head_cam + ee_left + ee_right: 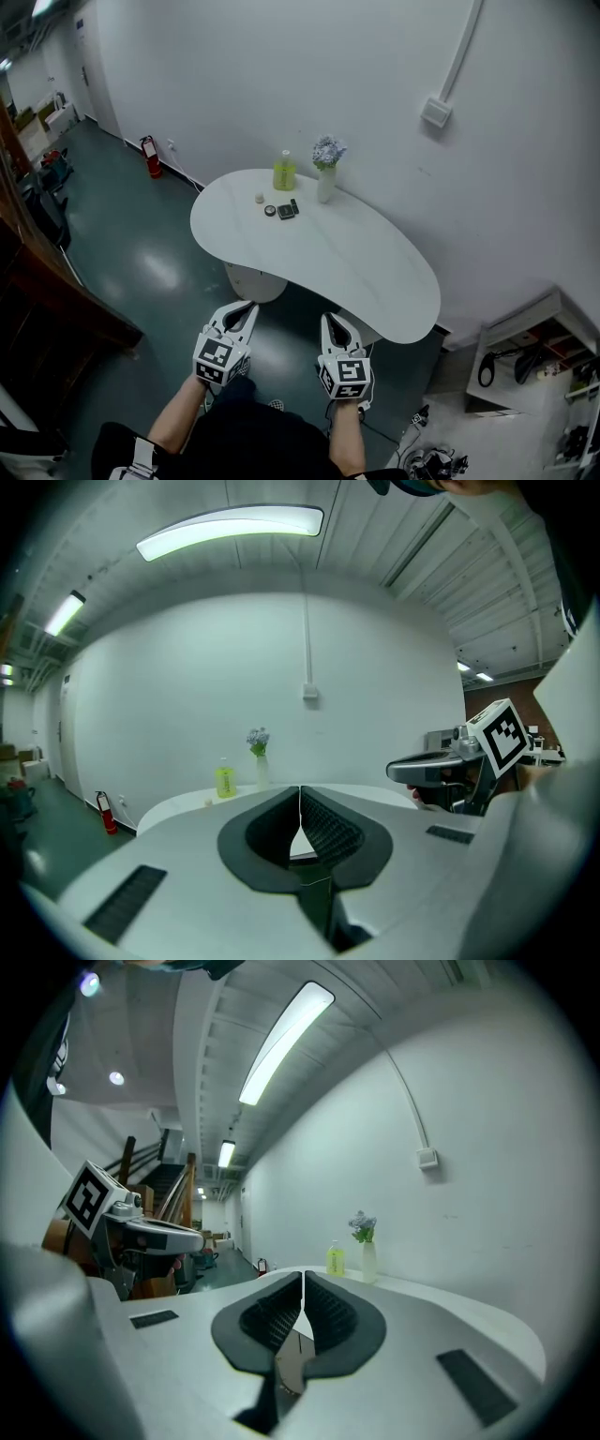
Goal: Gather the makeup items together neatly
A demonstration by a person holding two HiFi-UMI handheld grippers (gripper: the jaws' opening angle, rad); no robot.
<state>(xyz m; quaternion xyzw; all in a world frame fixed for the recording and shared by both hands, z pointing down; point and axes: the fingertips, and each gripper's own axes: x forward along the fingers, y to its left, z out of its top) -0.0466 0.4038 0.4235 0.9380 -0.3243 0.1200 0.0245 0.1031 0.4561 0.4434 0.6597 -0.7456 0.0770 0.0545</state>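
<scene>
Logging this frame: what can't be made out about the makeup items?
Head view: the small items beside the green bottle are too small to identify or count.
Left gripper view: the left gripper, shut and empty, blocks most of the table; the items cannot be discerned.
Right gripper view: the right gripper, also shut, hides them likewise.

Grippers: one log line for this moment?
left gripper shut, empty | right gripper shut, empty | makeup items untouched on table
</scene>
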